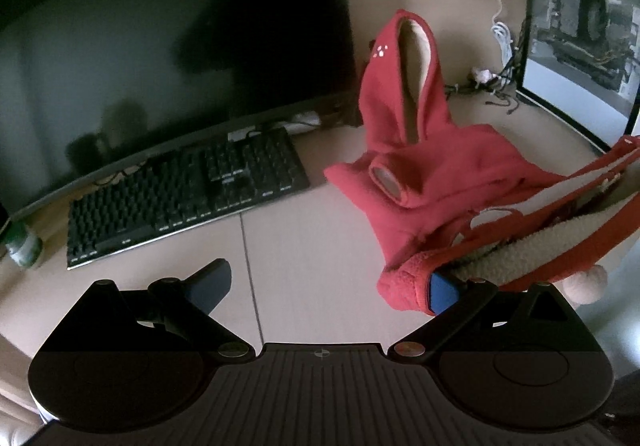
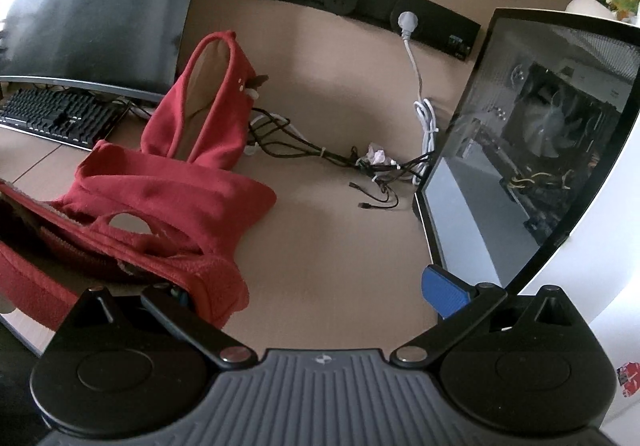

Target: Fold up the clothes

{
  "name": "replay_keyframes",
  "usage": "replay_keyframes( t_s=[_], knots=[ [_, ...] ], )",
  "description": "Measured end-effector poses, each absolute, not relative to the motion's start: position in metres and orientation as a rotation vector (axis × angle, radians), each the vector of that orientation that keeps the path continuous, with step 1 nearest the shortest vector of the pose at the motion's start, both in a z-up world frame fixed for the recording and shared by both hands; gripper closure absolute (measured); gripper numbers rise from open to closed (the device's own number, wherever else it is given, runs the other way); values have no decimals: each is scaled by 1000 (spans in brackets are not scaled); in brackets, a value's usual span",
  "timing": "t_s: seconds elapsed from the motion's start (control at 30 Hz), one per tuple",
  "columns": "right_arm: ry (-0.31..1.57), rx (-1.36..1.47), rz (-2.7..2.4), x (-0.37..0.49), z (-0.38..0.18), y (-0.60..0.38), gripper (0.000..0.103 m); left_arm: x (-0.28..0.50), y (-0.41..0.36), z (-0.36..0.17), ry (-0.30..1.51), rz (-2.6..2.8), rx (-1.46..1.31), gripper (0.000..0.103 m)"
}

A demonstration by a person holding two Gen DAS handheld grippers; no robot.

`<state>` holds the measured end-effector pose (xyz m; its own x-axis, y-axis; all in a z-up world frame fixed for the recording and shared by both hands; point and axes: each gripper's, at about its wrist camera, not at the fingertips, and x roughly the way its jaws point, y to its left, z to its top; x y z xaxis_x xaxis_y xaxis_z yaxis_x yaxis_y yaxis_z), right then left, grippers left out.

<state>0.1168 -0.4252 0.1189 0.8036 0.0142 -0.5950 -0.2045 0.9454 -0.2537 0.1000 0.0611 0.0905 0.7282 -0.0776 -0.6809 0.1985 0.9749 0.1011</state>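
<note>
Red hooded jacket [image 1: 432, 174] lies on the desk [image 1: 304, 246], to the right of the keyboard [image 1: 188, 194] and dark monitor [image 1: 160, 38]. Hood stands upright against the back of the desk, pale lining showing. Body of the jacket is bunched; hem with fleecy lining is lifted and stretched between the two grippers.

Left gripper [image 1: 324, 286]: fingers wide apart. Right finger's blue pad [image 1: 442, 292] sits against the jacket's hem edge; left finger is over bare desk, not touching cloth. A pink pompom [image 1: 586, 282] hangs at the far right.

Right gripper [image 2: 312, 290]: fingers wide apart. Left finger is tucked inside the hem fold, cloth draped over it; right blue pad [image 2: 444, 294] is free, near the glass-sided computer case [image 2: 532, 150].

Cables [image 2: 340, 158] and a white cord [image 2: 424, 114] lie behind the jacket, below the black socket strip [image 2: 352, 2].
</note>
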Motion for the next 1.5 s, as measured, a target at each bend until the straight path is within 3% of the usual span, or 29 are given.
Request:
replay_keyframes(
  t_s=[0.47,0.83,1.5],
  knots=[
    [582,-323,-11,189,140,-391,0,182,74,107,677,-204,205,1],
    [661,-387,-29,114,171,-384,0,147,95,121,687,-352,285,1],
    [598,-424,139,310,123,-388,0,273,65,99,730,-140,212,0]
  ],
)
